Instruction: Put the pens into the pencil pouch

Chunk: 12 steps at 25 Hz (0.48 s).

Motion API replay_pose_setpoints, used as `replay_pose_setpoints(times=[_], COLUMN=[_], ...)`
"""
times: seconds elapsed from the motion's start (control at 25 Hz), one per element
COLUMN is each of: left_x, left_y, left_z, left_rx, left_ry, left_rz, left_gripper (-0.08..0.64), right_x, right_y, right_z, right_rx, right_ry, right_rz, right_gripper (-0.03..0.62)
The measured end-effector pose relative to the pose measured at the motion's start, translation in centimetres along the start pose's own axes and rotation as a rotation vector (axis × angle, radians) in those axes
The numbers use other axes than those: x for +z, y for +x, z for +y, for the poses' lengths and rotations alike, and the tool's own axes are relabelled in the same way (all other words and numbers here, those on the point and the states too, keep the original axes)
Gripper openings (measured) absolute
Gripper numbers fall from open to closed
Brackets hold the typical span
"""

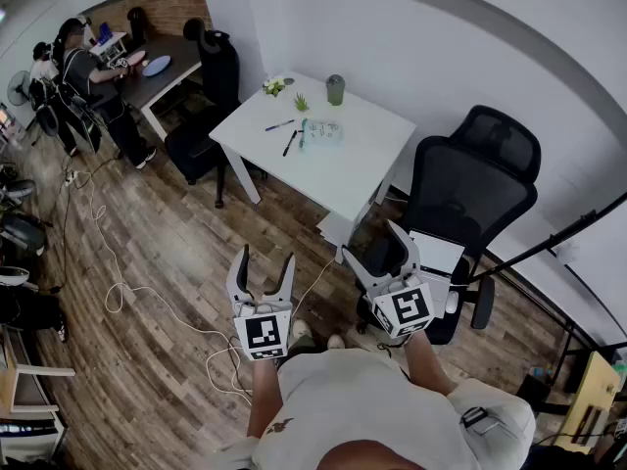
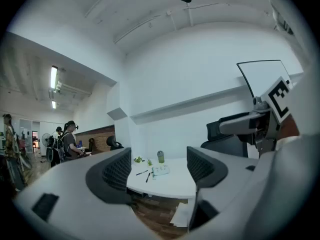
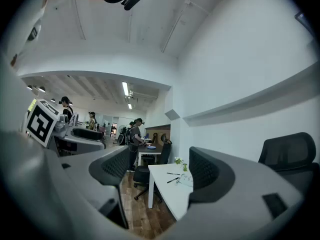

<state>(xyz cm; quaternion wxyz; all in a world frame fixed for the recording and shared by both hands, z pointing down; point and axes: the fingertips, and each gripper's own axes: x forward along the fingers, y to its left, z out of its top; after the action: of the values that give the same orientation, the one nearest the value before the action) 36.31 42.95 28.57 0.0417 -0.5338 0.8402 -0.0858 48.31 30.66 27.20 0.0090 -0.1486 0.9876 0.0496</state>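
Note:
Two dark pens (image 1: pixel 279 125) (image 1: pixel 291 143) lie on the white table (image 1: pixel 358 155), next to a pale pencil pouch (image 1: pixel 321 133). Both grippers hang in the air well short of the table, over the wood floor. My left gripper (image 1: pixel 265 258) is open and holds nothing, and so is my right gripper (image 1: pixel 372 243). In the left gripper view the left gripper (image 2: pixel 159 170) frames the distant pens (image 2: pixel 142 172) and pouch (image 2: pixel 161 170). The right gripper view shows the right gripper (image 3: pixel 159 166) with a pen (image 3: pixel 173 180) and the pouch (image 3: pixel 186 180) far off.
A green cup (image 1: pixel 336 89) and two small plants (image 1: pixel 273 86) stand at the table's far edge. One black office chair (image 1: pixel 475 179) is right of the table, another (image 1: pixel 211 67) at its left. People sit at a far desk (image 1: pixel 147 71). Cables (image 1: pixel 108 262) trail over the floor.

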Motion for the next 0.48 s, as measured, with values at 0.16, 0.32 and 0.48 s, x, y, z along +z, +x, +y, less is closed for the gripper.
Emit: replay_pose_setpoints(times=[0.16, 0.32, 0.48], left_x=[0.0, -0.3, -0.8], left_y=[0.8, 1.8, 3.3], left_z=[0.3, 0.9, 1.9], left_rx=[0.014, 0.019, 0.019], left_ry=[-0.008, -0.013, -0.017], left_rz=[-0.001, 0.004, 0.009], left_gripper=[0.360, 0.368, 0.368], right_x=[-0.8, -1.0, -1.4], right_y=[0.8, 2.0, 4.0], right_z=[-0.6, -0.8, -0.9], right_rx=[0.000, -0.001, 0.011], right_ry=[0.024, 0.022, 0.018], right_rz=[0.005, 0.000, 0.007], right_gripper=[0.423, 0.434, 0.434])
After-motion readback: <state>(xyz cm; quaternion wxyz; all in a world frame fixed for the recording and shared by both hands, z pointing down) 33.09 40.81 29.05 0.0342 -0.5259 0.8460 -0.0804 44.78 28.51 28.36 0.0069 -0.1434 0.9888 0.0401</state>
